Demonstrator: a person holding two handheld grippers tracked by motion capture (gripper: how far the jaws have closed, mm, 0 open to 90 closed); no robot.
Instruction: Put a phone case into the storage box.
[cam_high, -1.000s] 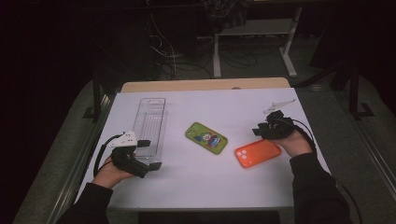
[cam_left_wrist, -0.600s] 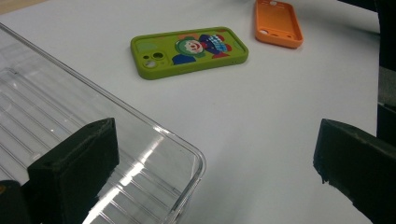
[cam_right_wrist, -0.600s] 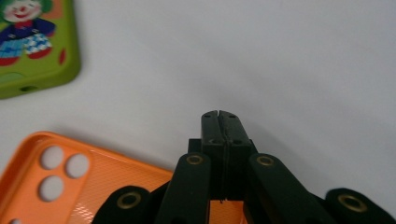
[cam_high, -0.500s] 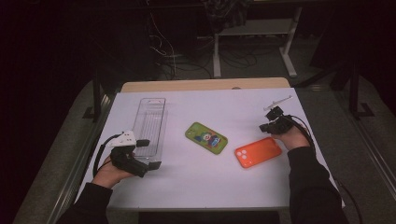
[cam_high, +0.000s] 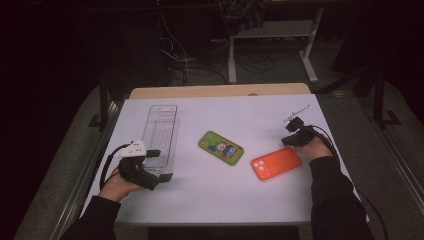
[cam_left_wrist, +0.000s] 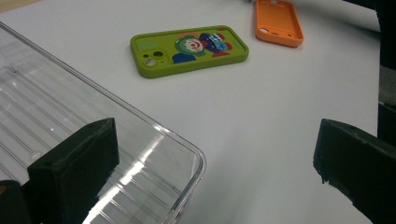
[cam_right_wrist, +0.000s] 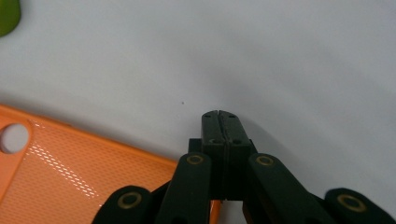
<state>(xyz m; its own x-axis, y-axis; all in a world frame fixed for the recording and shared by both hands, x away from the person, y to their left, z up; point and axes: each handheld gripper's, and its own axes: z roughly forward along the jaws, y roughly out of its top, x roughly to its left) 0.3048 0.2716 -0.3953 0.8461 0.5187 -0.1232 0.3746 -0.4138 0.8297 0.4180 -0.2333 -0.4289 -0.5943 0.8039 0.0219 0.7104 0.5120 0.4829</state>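
Two grippers at rest on a white worktop (cam_high: 260, 195), with two phone cases between them.

Right gripper (cam_right_wrist: 219, 116), jaws pressed together on nothing, hovers just beside the orange phone case's (cam_high: 276, 162) far corner. Left gripper (cam_high: 159, 165), jaws spread wide, sits at the clear tray's (cam_left_wrist: 42, 121) near corner. Green phone case (cam_high: 220, 147) lies mid-worktop.
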